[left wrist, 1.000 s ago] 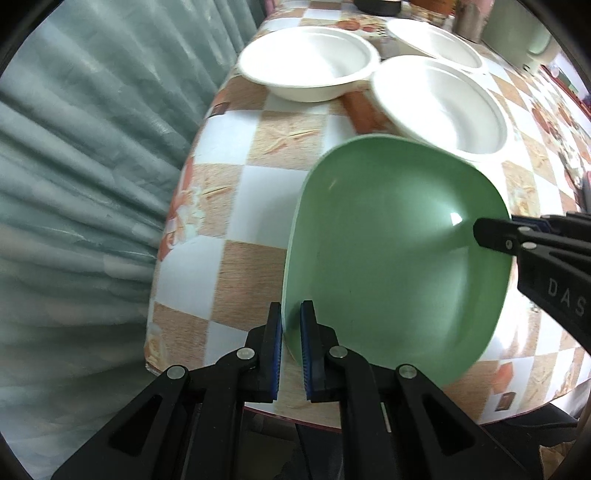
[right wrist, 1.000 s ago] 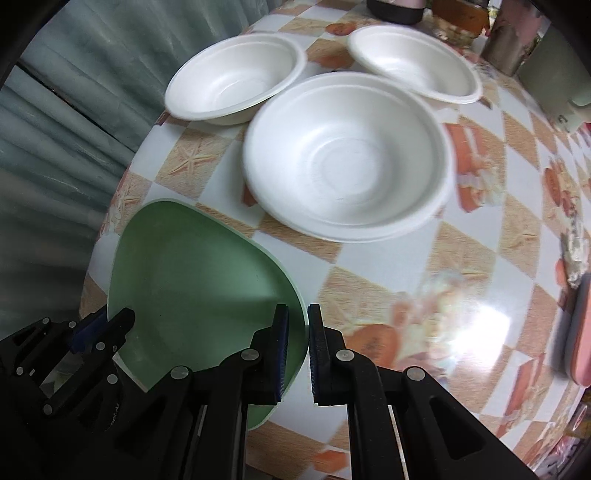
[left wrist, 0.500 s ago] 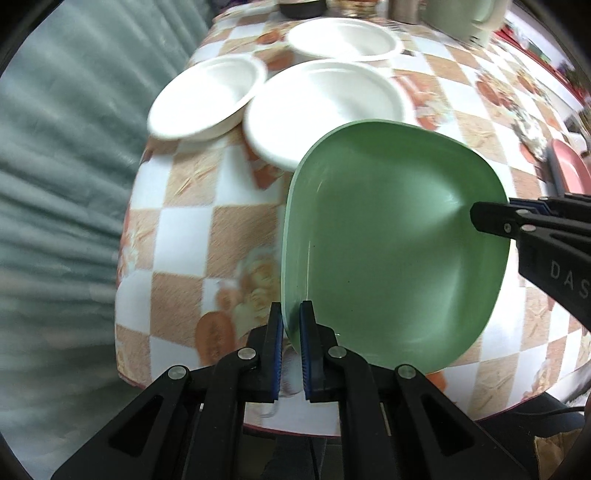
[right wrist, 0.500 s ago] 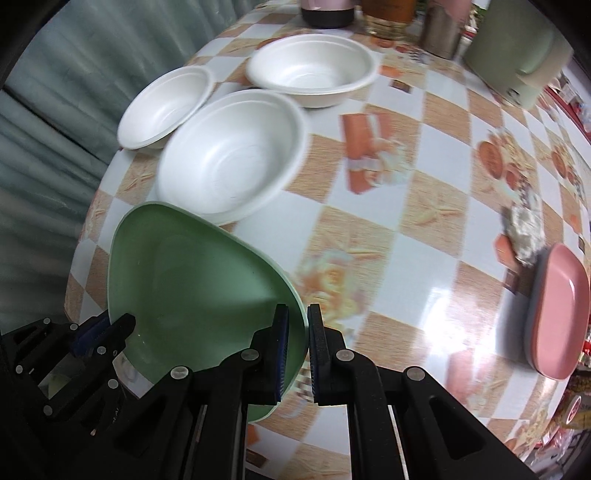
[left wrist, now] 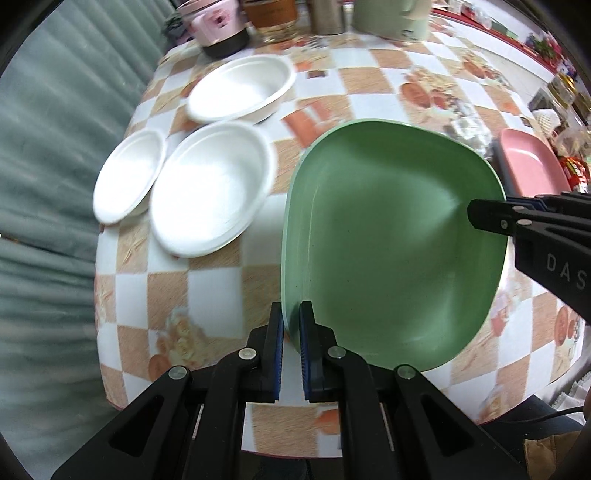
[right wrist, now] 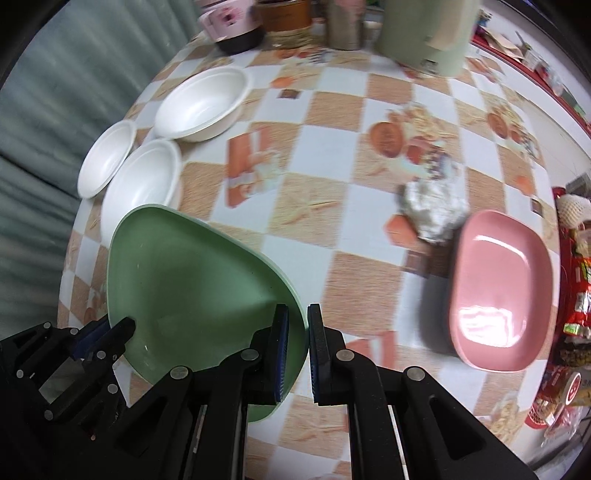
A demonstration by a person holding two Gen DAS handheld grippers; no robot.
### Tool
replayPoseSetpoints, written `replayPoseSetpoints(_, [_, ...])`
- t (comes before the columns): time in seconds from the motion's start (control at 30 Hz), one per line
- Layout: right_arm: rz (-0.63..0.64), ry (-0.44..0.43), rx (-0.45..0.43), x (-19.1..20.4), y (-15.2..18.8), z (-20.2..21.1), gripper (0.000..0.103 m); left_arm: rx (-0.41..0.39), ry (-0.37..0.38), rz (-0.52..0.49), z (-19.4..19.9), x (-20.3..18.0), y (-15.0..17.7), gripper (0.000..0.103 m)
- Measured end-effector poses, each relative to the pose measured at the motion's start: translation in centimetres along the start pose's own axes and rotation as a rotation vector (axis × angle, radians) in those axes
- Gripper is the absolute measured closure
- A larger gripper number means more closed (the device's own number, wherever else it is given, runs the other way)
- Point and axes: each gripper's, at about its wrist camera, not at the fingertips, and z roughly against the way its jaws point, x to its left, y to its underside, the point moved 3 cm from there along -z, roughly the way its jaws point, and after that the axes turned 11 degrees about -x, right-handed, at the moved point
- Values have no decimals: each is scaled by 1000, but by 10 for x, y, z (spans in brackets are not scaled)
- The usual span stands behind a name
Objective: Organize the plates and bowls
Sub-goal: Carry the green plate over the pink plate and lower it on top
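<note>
A green plate is held above the table by both grippers. My left gripper is shut on its near rim. My right gripper is shut on the opposite rim of the green plate, and shows at the right in the left wrist view. A pink plate rests on a grey plate at the table's right; it also shows in the left wrist view. Three white bowls sit at the table's left; they also show in the right wrist view.
The checkered tablecloth covers the table. A crumpled foil wrapper lies beside the pink plate. A green jug, a metal cup, a brown jar and a pink-lidded pot stand at the back. A curtain hangs left.
Both grippers have carried the green plate to the right over the table. The white bowls have slid left in view and the pink plate has come closer.
</note>
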Motion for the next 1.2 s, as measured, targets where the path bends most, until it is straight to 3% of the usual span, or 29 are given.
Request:
replayPoseSetpoints(0.63, [-59,64,-52,-107,-11,39,91,-49,70,-90,19,-99,-49,95])
replayPoseSetpoints(1.2, [-51,116,-57,-177,-6,52,91,-41,113,-66,22,-172,-67,95])
